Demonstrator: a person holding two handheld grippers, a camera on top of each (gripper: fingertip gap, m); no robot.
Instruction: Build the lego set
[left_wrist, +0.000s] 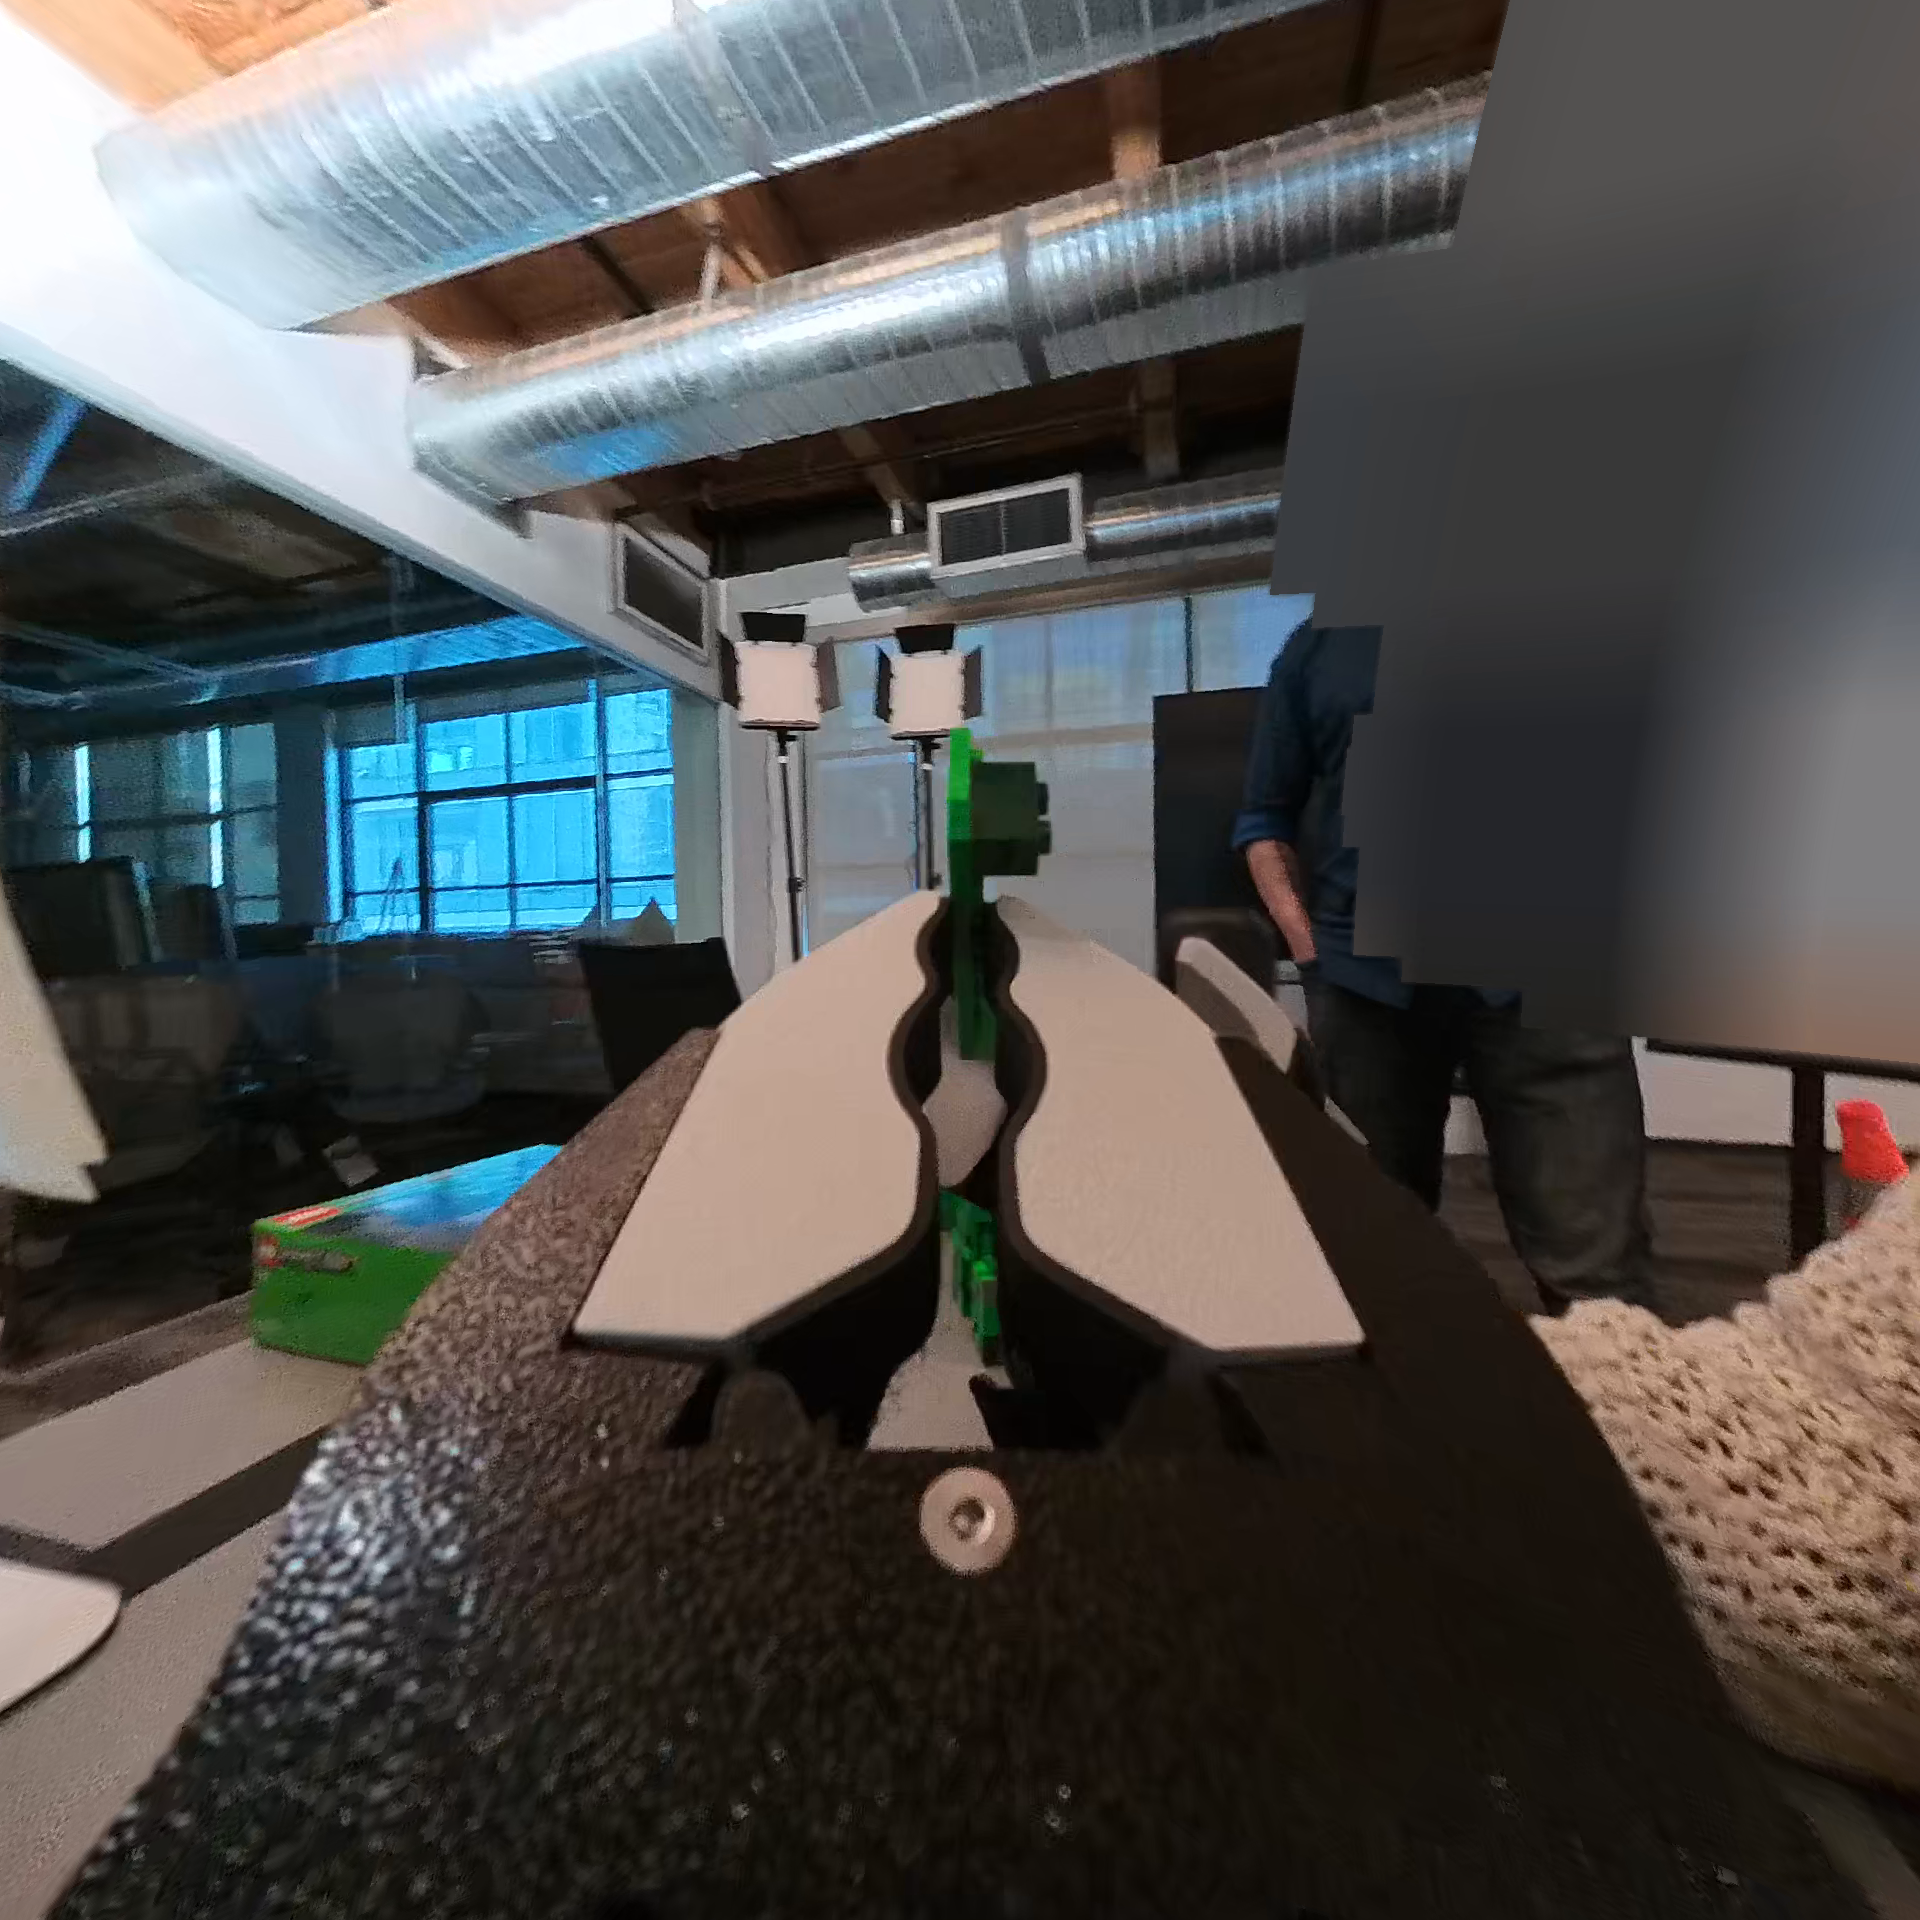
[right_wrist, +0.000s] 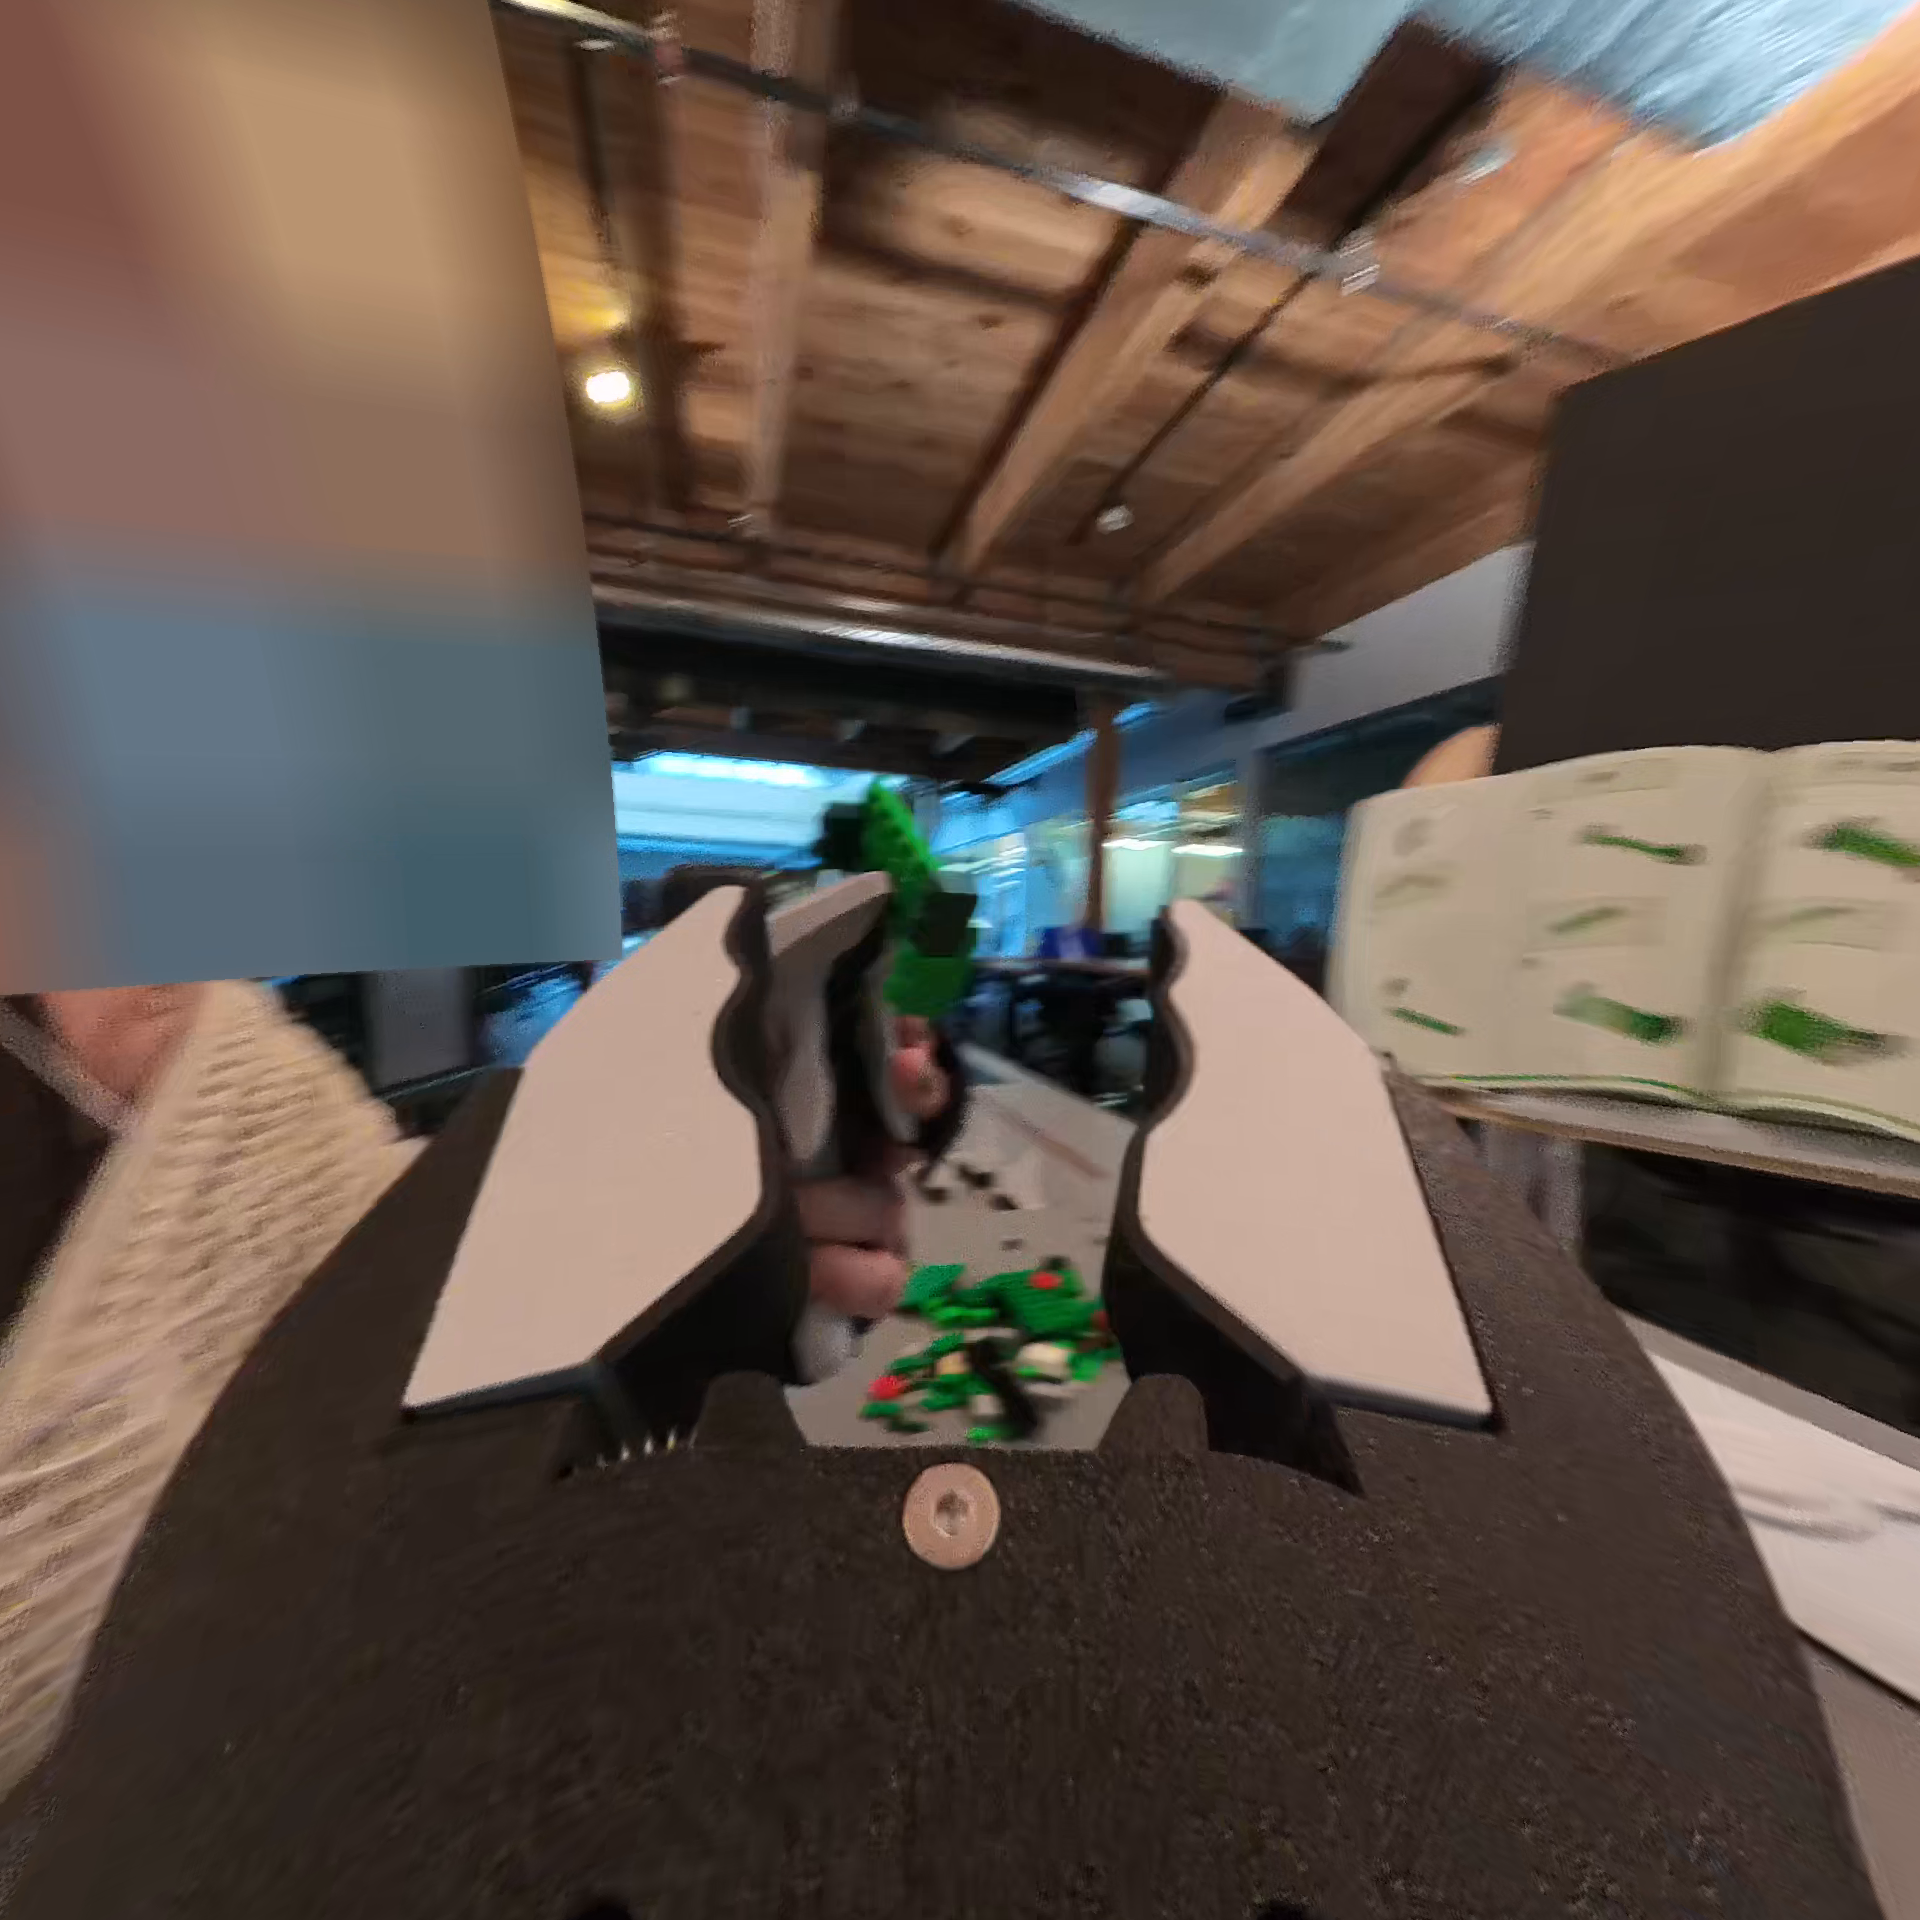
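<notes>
My left gripper (left_wrist: 968, 914) is shut on a green lego assembly (left_wrist: 977, 821), a flat bright-green plate held on edge with a dark-green brick on its right side. It is raised above the table and tilted upward. My right gripper (right_wrist: 951, 914) is open and empty. In the right wrist view the left gripper's fingers (right_wrist: 821, 935) show between my fingers, holding the same green assembly (right_wrist: 914, 904) in the air. A pile of loose green, red and white lego pieces (right_wrist: 987, 1340) lies on the table below.
An open instruction booklet (right_wrist: 1662, 925) stands at the right. A green lego box (left_wrist: 353, 1268) sits on the table at the left. A person in dark clothes (left_wrist: 1455, 1039) stands behind. A knit sleeve (left_wrist: 1766, 1455) is close by on the right. Across from one pair of fingers to the other is roughly 5 cm.
</notes>
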